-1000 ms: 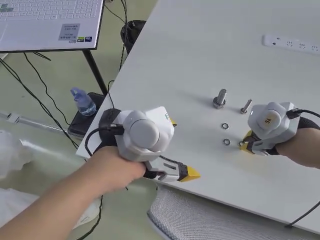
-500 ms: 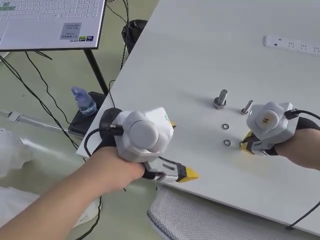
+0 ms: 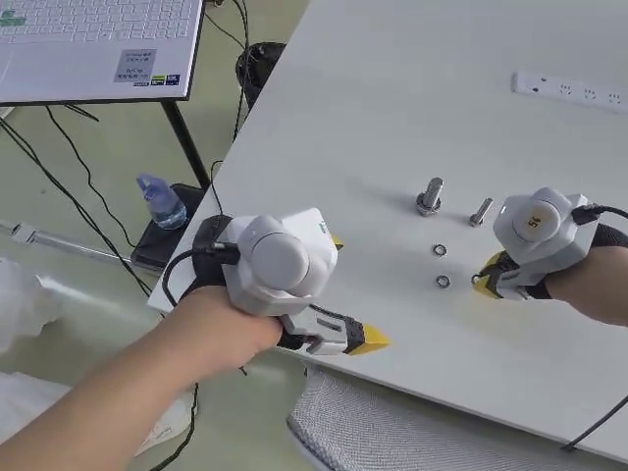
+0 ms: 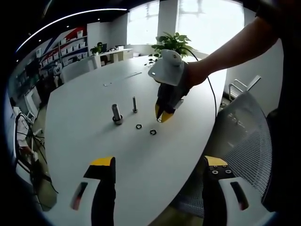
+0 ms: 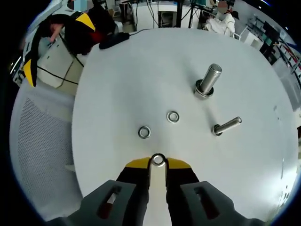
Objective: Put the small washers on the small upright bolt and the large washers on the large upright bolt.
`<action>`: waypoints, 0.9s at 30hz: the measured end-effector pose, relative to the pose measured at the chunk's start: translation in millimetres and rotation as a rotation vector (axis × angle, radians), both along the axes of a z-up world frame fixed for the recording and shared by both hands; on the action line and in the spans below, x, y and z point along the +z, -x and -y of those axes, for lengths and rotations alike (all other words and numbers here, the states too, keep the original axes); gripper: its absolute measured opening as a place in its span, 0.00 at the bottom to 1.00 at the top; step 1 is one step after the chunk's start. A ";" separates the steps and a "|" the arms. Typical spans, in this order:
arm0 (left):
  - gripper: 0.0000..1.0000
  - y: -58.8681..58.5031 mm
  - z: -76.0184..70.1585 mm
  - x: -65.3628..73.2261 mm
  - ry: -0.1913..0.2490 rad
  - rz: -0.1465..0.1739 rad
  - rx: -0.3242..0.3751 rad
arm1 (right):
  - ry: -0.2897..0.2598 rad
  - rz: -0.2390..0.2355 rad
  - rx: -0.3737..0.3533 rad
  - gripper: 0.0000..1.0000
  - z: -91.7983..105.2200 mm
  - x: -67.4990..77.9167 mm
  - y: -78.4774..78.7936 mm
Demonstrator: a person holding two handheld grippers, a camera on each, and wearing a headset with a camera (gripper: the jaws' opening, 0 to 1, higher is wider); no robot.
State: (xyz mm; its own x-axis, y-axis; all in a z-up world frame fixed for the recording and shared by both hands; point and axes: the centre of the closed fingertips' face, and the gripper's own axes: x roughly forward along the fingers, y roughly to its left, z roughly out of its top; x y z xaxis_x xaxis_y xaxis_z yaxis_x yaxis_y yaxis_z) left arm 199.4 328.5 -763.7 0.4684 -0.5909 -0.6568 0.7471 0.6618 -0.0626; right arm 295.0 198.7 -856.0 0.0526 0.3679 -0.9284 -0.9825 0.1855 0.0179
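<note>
My right gripper [image 5: 158,162] is shut on a small washer [image 5: 158,160] at its yellow tips, just off the white table [image 3: 373,128]. Ahead of it two washers [image 5: 144,132] [image 5: 173,117] lie flat. Beyond them stand the large upright bolt [image 5: 208,80] and the small upright bolt [image 5: 227,126]. In the head view the right gripper [image 3: 481,285] is right of the washers [image 3: 443,282] [image 3: 440,250], below the small bolt [image 3: 480,212] and large bolt [image 3: 430,196]. My left gripper [image 4: 159,162] is open and holds nothing, at the table's front edge [image 3: 353,291].
A white power strip [image 3: 569,90] lies at the far right of the table. A laptop [image 3: 98,44] on a stand, cables and a water bottle [image 3: 162,201] are off the table's left side. A mesh chair [image 3: 392,432] sits under the front edge.
My right gripper has shifted slightly up and to the right, still shut on the washer. The left gripper has hardly moved.
</note>
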 end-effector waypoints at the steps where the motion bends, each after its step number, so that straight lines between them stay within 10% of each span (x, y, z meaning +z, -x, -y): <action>1: 0.75 -0.3 0.1 0.3 0.000 0.000 0.000 | 0.003 -0.003 -0.002 0.12 1.2 0.8 -0.3; 27: 0.74 -4.0 0.5 5.8 -0.005 0.010 0.003 | 0.012 0.026 -0.076 0.12 22.8 42.4 -52.6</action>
